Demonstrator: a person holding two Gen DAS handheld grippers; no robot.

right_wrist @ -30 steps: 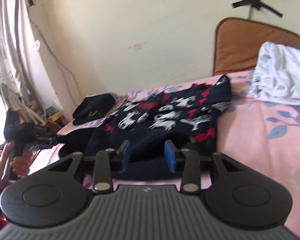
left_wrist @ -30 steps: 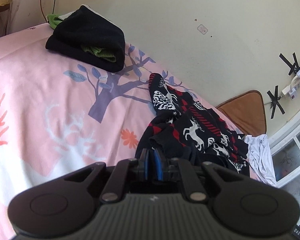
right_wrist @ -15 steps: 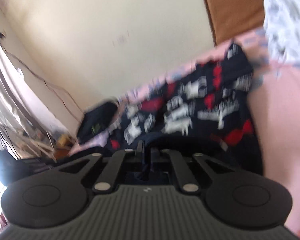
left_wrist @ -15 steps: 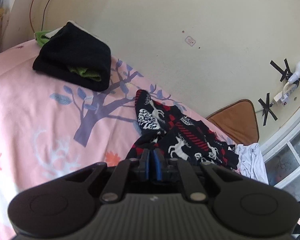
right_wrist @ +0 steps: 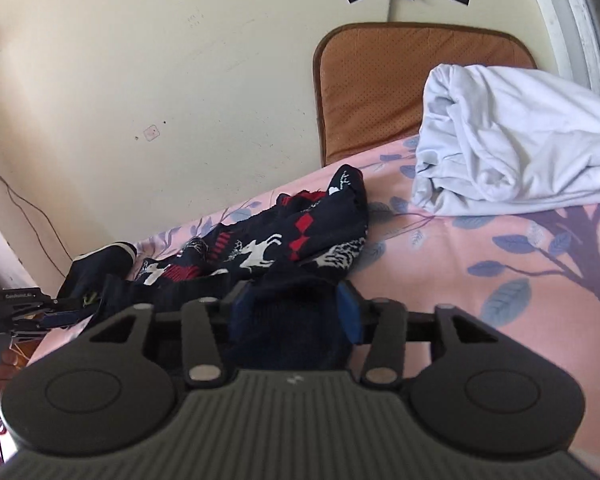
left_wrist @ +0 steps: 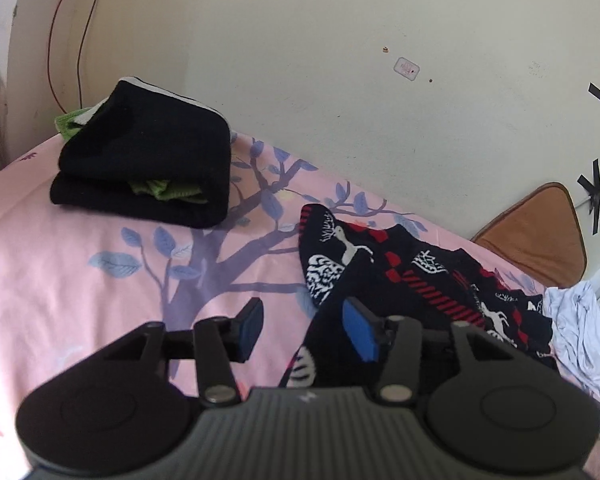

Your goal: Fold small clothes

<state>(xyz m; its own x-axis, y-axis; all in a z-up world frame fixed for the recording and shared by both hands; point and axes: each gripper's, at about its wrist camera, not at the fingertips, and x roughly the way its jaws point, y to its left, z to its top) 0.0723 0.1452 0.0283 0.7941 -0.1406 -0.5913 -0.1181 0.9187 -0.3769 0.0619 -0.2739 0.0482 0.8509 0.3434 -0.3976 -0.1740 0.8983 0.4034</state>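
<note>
A dark knitted sweater [left_wrist: 420, 280] with white reindeer and red diamonds lies crumpled on the pink bed sheet [left_wrist: 80, 260]. My left gripper [left_wrist: 306, 332] hovers over its near left edge with its jaws opening. Only sheet and the sweater's hem show in the gap, and neither pad touches them. In the right wrist view the sweater [right_wrist: 300, 248] is bunched toward the wall. My right gripper [right_wrist: 294, 312] is also opening, with a dark fold of the sweater lying loose between its blue pads. The left gripper [right_wrist: 20, 304] shows at the far left, held by a hand [right_wrist: 0, 364].
A folded black garment [left_wrist: 148, 160] with green showing inside sits at the back left by the wall. A crumpled white garment [right_wrist: 512, 144] lies at the right, in front of a brown cushion [right_wrist: 380, 88] that leans on the wall. A window frame [right_wrist: 572, 20] borders the far right.
Both grippers were shut half a second ago and now stand apart. The left has drawn back from the sweater's edge. The sweater looks more bunched in the right wrist view.
</note>
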